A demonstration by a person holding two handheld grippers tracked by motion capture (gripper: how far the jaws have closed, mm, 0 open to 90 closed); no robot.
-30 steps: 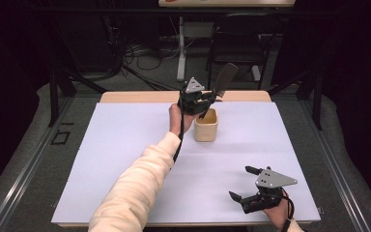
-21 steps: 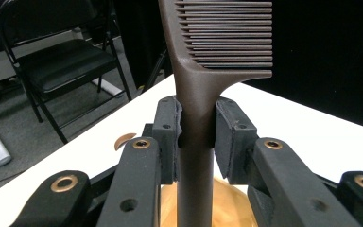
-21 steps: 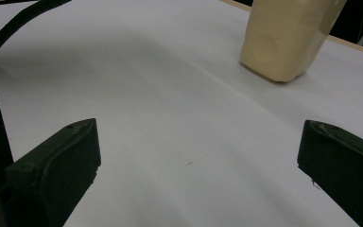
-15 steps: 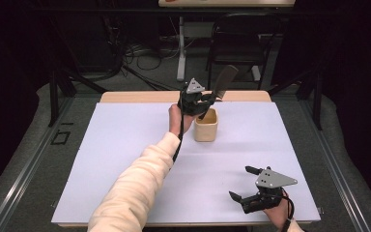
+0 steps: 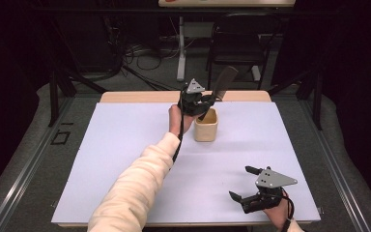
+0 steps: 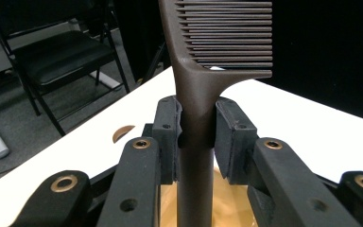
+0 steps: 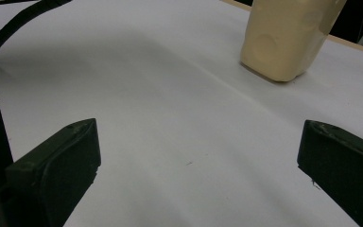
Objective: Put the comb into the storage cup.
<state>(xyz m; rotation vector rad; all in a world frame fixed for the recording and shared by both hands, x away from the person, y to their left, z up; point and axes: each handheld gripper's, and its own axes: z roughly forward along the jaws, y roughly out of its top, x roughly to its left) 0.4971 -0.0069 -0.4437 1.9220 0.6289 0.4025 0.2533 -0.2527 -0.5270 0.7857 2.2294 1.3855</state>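
Observation:
A dark brown comb [image 5: 223, 83] [image 6: 203, 80] is clamped by its handle in my left gripper [image 5: 204, 101] [image 6: 196, 137], teeth end up and tilted to the far right. The handle runs down into a cream cup [image 5: 206, 124] [image 6: 227, 198] that stands at the back middle of the white table sheet [image 5: 125, 145]. My right gripper [image 5: 245, 182] [image 7: 194, 156] rests low at the front right, jaws wide apart with nothing between them. From there the cream cup [image 7: 288, 35] stands ahead on the white sheet [image 7: 170, 94].
A black folding chair [image 5: 236, 43] stands beyond the table's far edge, with cables on the floor behind. A pale-sleeved forearm [image 5: 140, 183] reaches diagonally across the sheet. A wooden table edge [image 5: 135, 96] shows past the sheet at the back.

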